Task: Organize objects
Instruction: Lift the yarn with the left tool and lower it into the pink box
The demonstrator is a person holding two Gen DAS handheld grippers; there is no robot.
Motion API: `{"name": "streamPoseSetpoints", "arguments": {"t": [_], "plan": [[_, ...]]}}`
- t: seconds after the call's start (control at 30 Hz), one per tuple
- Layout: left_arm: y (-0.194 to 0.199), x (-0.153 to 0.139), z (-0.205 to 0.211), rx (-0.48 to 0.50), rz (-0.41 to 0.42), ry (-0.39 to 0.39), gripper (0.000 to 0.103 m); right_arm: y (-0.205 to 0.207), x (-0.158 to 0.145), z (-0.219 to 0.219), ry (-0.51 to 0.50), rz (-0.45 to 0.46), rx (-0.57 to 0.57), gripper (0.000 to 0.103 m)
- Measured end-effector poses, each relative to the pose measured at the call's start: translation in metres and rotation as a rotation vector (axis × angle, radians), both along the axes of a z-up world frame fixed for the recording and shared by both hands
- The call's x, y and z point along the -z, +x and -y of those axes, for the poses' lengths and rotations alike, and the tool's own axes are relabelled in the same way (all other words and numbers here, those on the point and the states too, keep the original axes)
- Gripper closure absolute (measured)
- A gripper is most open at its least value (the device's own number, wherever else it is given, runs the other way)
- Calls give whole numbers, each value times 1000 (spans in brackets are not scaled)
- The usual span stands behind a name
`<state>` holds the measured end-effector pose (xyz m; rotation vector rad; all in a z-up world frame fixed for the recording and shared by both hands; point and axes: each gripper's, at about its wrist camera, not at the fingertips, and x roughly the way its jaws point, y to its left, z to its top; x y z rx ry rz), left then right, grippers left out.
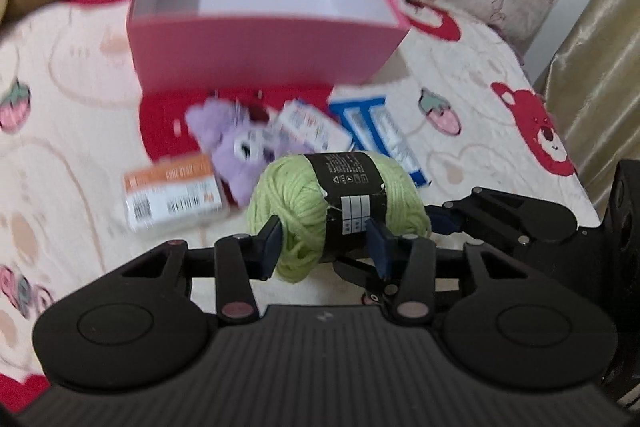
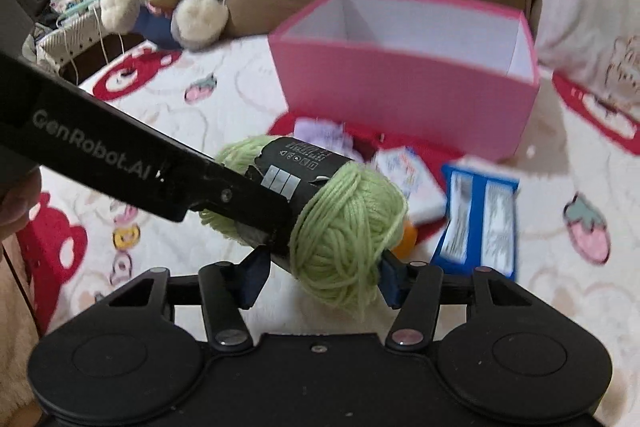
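Between the pads of our left tool (image 1: 326, 247) sits a pale green yarn ball (image 1: 340, 203) with a black paper band, pinched at its middle above the bed (image 1: 460, 75). Beyond it lie a purple plush (image 1: 236, 147), small packets and an open pink box (image 1: 256, 55). From our right tool (image 2: 320, 279), the same yarn (image 2: 344, 239) shows loose looping strands, clamped at its near end; the left tool's finger crosses it from the left.

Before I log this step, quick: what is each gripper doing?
Left gripper: closed on the green yarn ball, jaws pressing its sides.
Right gripper: closed on the same yarn ball, at its other end.
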<state>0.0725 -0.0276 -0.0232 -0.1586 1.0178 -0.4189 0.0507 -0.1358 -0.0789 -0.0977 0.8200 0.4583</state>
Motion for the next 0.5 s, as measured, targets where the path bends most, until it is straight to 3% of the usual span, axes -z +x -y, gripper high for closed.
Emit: {"name": "streamPoseSetpoints", "arguments": {"t": [0.33,0.5], "plan": [[13,-87,-5,-11,147,14,59,9,-77,-9,-63,201,2,42],[32,-123,-1,-27,233,17,59,30,-111,-3,-34,275,28,42]]}}
